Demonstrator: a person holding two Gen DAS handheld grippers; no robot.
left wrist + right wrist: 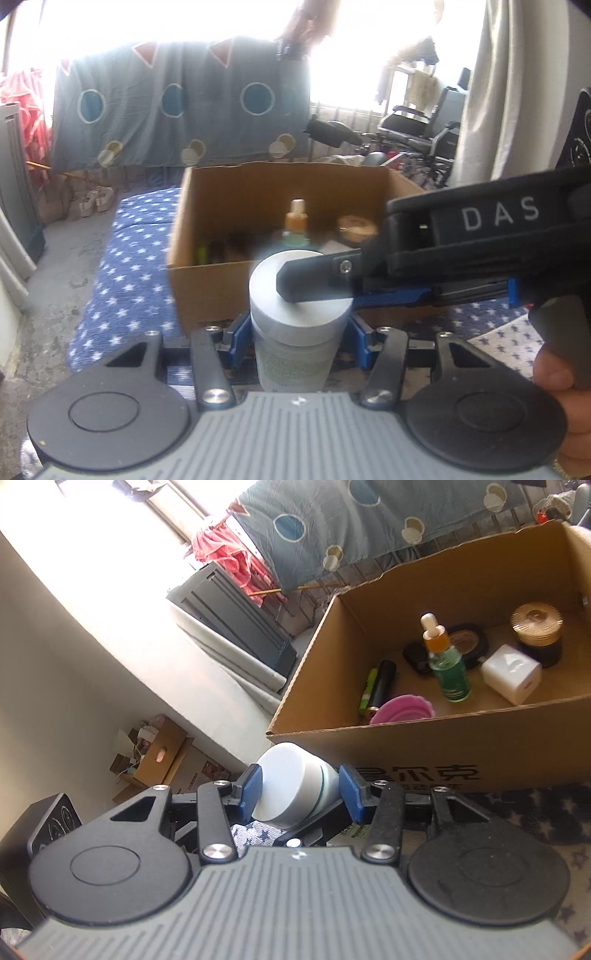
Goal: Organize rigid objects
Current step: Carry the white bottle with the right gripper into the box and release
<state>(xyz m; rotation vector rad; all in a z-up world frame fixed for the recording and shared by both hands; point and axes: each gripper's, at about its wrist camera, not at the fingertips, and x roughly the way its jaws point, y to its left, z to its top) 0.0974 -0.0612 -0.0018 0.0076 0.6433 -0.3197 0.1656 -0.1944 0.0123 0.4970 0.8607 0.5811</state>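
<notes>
star-print quilt (122, 266) carries a corrugated cardboard box (443, 746). before it, left gripper (299, 343) jaws clamp the cylindrical frosted jar (295, 362); right gripper (301, 794) jaws clamp its smooth white lid (286, 786).

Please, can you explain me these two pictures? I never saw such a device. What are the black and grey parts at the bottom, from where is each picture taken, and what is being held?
No robot here: a person holds a hand tool with two fingers in each hand. Each tool carries a camera looking along its fingers, so its own grey and black body fills the bottom of its picture.

In the left tool's picture, the left gripper grips the body of a white jar. The right tool reaches in from the side.

In the right tool's picture, the right gripper grips the jar's white lid.

Behind stands an open cardboard box on a starred blue cloth. Inside are a dropper bottle, a white cube, a pink dish and other small things.
</notes>
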